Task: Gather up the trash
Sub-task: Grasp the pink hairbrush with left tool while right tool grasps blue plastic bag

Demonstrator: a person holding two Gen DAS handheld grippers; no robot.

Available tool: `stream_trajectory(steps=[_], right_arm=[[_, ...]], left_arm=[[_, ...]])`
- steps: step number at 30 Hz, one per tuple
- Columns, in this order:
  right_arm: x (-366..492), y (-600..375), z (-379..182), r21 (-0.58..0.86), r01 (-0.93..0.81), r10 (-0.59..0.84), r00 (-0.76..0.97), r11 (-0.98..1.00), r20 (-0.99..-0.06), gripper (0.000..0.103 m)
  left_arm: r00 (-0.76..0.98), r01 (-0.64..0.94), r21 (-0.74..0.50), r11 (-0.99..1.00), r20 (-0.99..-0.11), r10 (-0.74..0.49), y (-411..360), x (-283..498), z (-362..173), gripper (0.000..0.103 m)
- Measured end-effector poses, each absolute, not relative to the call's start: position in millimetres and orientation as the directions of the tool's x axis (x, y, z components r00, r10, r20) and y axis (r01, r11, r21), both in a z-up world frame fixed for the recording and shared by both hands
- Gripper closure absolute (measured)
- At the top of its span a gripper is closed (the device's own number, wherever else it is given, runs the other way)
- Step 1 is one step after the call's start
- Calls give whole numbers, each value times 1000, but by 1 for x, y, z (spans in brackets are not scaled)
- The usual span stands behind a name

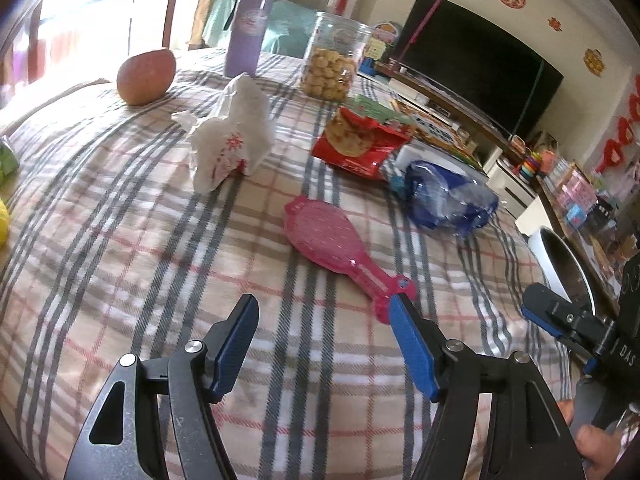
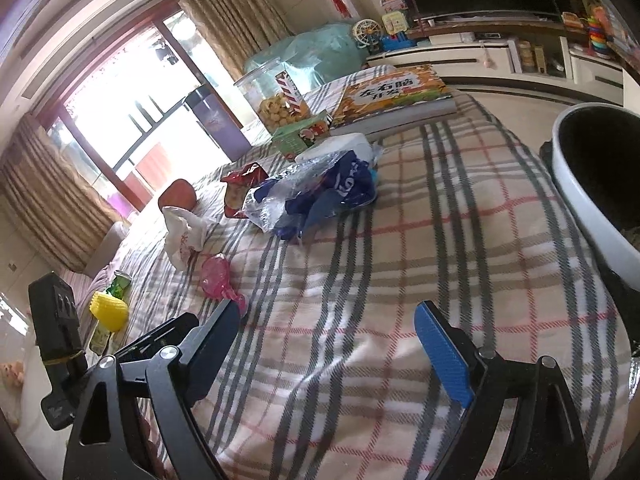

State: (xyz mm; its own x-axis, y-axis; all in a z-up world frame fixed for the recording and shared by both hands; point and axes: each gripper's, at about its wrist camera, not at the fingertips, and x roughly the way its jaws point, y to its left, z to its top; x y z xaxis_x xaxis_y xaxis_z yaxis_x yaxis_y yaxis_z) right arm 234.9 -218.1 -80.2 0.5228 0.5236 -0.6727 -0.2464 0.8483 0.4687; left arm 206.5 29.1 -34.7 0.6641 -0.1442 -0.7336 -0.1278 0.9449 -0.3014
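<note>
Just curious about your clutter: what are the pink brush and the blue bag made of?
The pink brush looks like hard, glossy, slightly see-through plastic, with highlights along its handle. The blue bag seems thin, crinkly plastic film: partly clear, creased and shiny.

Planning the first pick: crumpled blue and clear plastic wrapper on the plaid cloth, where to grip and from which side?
Probably the raised clear crinkled edge of the blue plastic wrapper, nearest the right gripper. Come from the open plaid side in front, jaws straddling a fold. It lies in a loose, puffy heap, so a pinch on a ridge should hold. The far side is crowded by the red snack bag and white pack.
</note>
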Motion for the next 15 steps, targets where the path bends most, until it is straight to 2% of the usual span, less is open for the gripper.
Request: stream_trajectory(steps=[15], right_arm=[[296,-207,-78,529,-233,564,519,816,-642,13]], left_arm=[[621,-132,-270,954,-773,-133,18,264,-46,35]])
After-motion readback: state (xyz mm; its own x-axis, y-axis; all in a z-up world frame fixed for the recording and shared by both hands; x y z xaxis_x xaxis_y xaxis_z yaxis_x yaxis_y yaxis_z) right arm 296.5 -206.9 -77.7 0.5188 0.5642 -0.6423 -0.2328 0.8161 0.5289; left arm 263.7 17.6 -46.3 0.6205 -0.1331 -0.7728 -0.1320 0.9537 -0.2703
